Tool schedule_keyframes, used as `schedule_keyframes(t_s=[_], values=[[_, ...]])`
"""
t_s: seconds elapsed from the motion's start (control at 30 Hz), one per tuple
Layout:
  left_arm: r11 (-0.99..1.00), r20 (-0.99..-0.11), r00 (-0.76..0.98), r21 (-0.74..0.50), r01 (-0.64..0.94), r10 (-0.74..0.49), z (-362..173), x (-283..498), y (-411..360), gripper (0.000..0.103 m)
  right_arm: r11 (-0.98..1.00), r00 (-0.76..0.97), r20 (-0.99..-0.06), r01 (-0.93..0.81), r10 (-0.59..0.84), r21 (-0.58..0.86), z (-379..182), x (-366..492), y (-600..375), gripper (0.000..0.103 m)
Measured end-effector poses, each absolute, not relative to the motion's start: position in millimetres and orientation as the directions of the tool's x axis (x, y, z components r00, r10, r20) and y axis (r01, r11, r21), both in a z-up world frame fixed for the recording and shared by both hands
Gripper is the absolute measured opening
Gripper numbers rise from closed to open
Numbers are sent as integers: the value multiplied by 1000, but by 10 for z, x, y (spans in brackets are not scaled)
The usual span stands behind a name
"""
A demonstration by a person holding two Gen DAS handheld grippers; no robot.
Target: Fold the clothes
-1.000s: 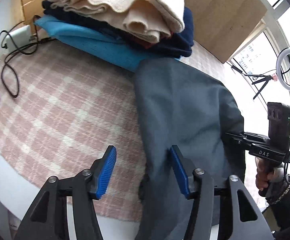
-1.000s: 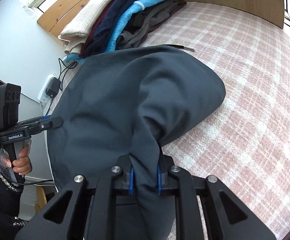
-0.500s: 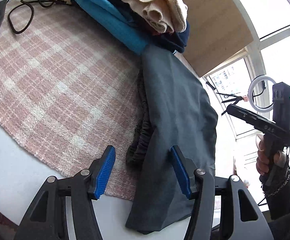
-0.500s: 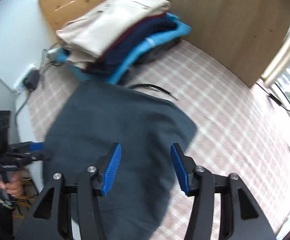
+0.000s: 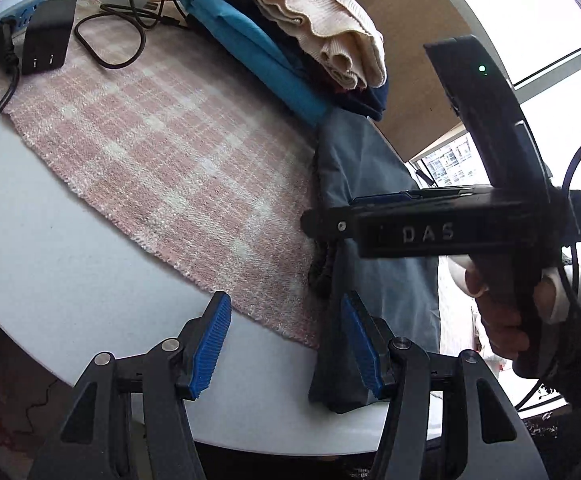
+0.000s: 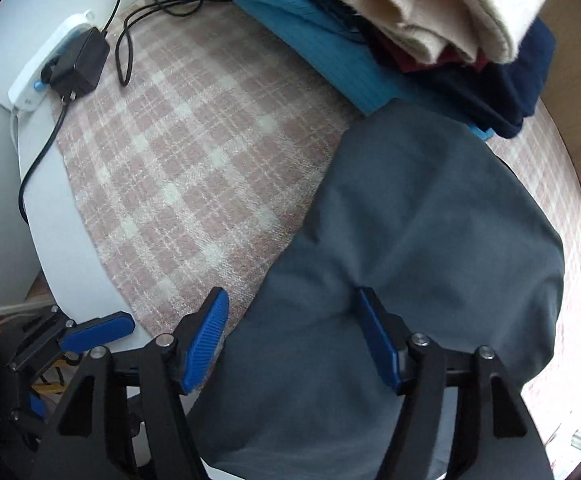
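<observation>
A dark grey garment [image 6: 430, 240] lies folded over on the pink plaid cloth [image 6: 194, 152], its near end hanging over the table's front edge; it also shows in the left wrist view [image 5: 374, 208]. My right gripper [image 6: 292, 344] is open and empty, just above the garment's near part. My left gripper [image 5: 284, 344] is open and empty, over the table's front edge, left of the garment's hanging end. The right gripper's body [image 5: 430, 232] crosses the left wrist view above the garment.
A pile of folded clothes [image 6: 430, 28], cream on top of navy, red and blue, sits at the back. A power strip [image 6: 46, 68] with a black adapter and cables lies at the back left. The white table [image 5: 70, 280] has a rounded front edge.
My right gripper let go of the grey garment, opened, and moved back low over its near part. The garment settled flat. My left gripper drew back toward the table edge.
</observation>
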State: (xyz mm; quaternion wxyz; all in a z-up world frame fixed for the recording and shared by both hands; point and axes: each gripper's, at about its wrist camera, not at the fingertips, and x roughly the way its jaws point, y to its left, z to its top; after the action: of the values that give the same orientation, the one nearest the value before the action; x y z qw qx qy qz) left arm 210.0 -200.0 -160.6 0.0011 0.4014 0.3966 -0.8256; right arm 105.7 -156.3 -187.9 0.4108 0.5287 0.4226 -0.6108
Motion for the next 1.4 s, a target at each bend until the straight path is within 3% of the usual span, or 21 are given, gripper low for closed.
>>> schedule_keyframes(t_s=[0.1,0.23,0.33,0.4,0.47,0.57,0.73,0.83,1.1,1.23,1.4], values=[[-708,-657,-684,-643,292,315,-1588,2051,-1963,55,-375,-39,-999,926,15,-41,-1838,1066,-1581,68],[-705,-642,-694,-654,273,326,-1583,1967,-1922,55,-256,-187,-981,947,51,-194,-1923,1214,-1660,68],[-711,-636,-696,-654,258,332,-1570,1986,-1905,55,-202,-191,-980,959,53,-198,-1990,1242,-1562,67],[-719,-636,-692,-651,244,342,-1574,2024,-1892,55,-141,-180,-983,973,32,-183,-1954,1257,-1501,60],[-721,-640,-683,-650,240,351,-1587,2046,-1897,56,-158,-138,-990,977,20,-139,-1860,1137,-1442,35],[-711,-624,-684,-668,217,377,-1583,2020,-1910,56,-225,-34,-999,974,-3,-32,-1700,915,-1306,20],[-646,-538,-687,-752,130,488,-1585,1754,-1930,62,-271,1,-999,963,-46,13,-1582,828,-1103,19],[-604,-530,-643,-787,129,554,-1665,1523,-1958,63,-292,23,-997,955,-77,44,-1549,796,-1011,19],[-501,-479,-546,-857,121,687,-1808,1035,-2183,65,-421,193,-958,867,-211,267,-1482,403,-709,19],[-509,-495,-485,-853,115,720,-1792,847,-2142,71,-441,207,-947,846,-244,299,-1397,84,-573,18],[-628,-617,-442,-765,143,651,-1568,850,-2133,69,-438,235,-935,835,-266,334,-1505,52,-591,18]])
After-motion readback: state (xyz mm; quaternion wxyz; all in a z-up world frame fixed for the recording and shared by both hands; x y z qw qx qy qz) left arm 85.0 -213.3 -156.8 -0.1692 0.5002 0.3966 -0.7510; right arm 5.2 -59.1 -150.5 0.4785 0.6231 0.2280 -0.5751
